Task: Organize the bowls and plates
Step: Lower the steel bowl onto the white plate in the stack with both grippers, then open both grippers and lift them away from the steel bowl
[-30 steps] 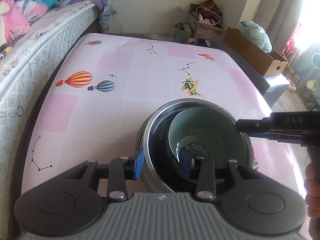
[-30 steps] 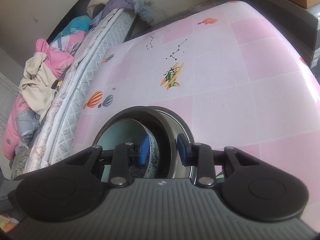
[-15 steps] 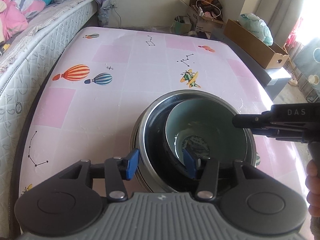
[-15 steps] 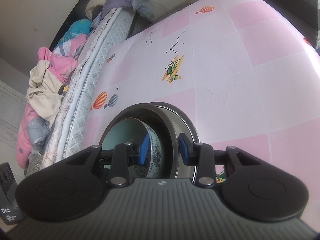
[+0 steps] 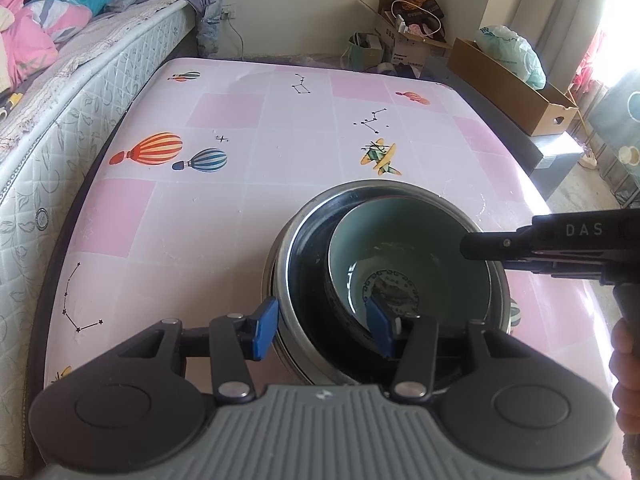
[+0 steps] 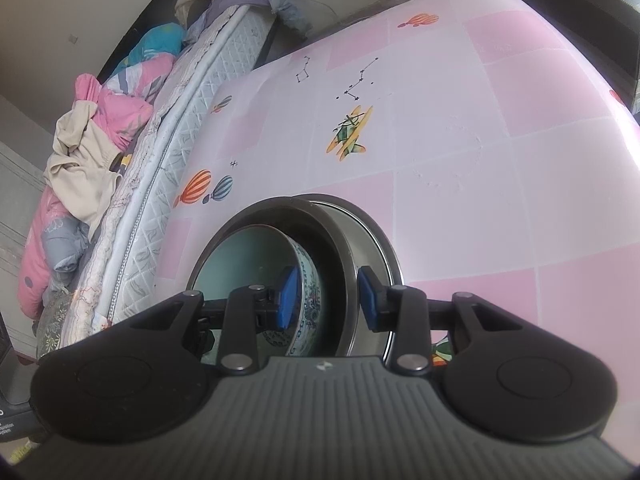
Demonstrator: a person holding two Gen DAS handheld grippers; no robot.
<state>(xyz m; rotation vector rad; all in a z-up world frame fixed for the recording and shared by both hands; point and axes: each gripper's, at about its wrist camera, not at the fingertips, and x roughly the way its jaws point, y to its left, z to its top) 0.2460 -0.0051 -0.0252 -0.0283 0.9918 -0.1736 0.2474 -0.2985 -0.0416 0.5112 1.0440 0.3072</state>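
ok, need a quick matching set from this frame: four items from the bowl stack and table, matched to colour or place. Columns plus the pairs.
Items:
1. steel bowl
2. black bowl
3. pale green bowl
4. yellow plane print

Descriptions:
A. innermost of the stack, patterned base
B. on the tablecloth beyond the stack
C. outermost, shiny metal rim
D. dark layer between the other two

Pairs: 1-C, 2-D, 3-A, 4-B
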